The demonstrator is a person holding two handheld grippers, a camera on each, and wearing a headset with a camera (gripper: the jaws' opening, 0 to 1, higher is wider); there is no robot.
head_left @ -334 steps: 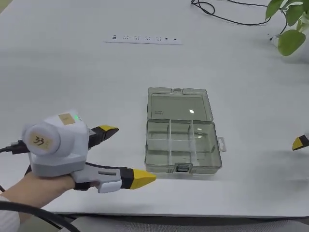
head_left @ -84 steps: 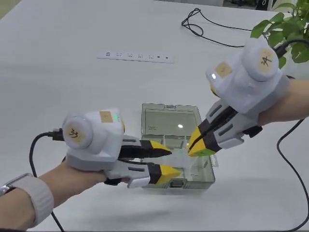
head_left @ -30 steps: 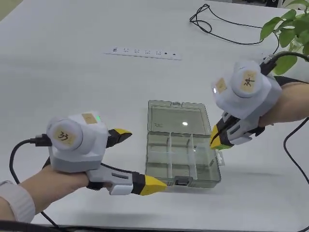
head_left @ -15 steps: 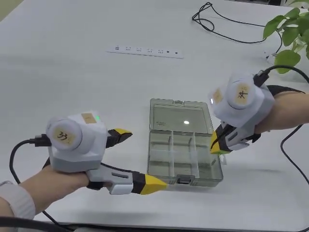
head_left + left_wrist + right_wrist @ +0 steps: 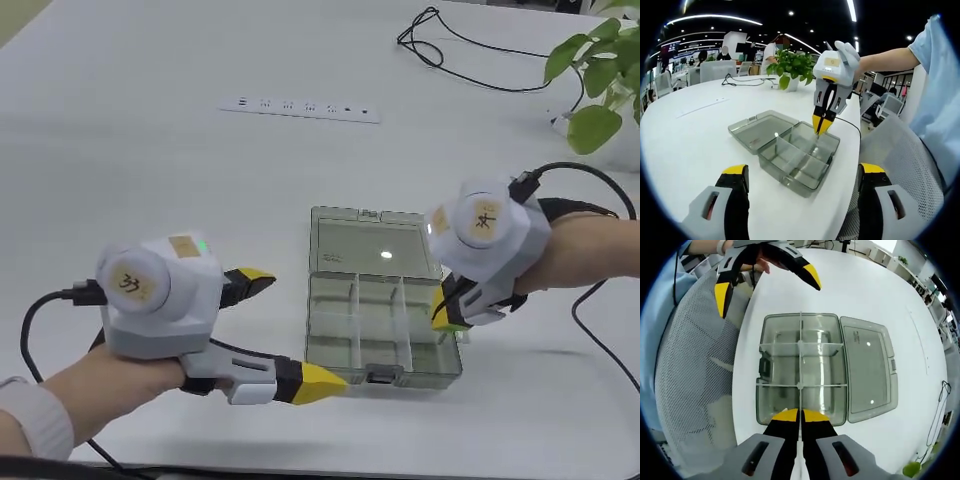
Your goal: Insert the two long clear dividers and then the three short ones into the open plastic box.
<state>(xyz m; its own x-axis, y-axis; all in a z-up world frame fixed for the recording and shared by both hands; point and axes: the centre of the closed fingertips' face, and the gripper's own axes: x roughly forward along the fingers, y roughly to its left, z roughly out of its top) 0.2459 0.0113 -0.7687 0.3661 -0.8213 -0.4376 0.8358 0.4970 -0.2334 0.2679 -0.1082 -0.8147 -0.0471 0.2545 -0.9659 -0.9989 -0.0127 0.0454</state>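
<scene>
- The white table [image 5: 150,170] lay under everything, and I worked near its front edge.
- A leafy plant [image 5: 595,70] stood at the far right corner. A dark cable [image 5: 470,70] looped over the tabletop just beside it.
- The plastic box [image 5: 335,365] sat open in front of me, well apart from the plant. Its lid [image 5: 370,245] was folded flat on the table behind the tray.
- My left tongs [image 5: 290,328] hovered left of the box with the jaws spread wide and nothing between them. The lower yellow tip was just beside the box's front left corner, and the upper tip was further out over bare table.
- My right tongs [image 5: 445,318] pointed down at the box's right wall with the jaws pressed together. In the right gripper view the yellow tips met at that wall, right in line with one divider. I could not tell whether they pinched its end.
- A white power strip [image 5: 300,107] lay flat across the table well beyond the box.
- The clear dividers [image 5: 800,330] stood upright inside the tray. In the right gripper view one ran straight away from my right tips, and two cross dividers [image 5: 780,345] cut across it, splitting the tray into compartments.
</scene>
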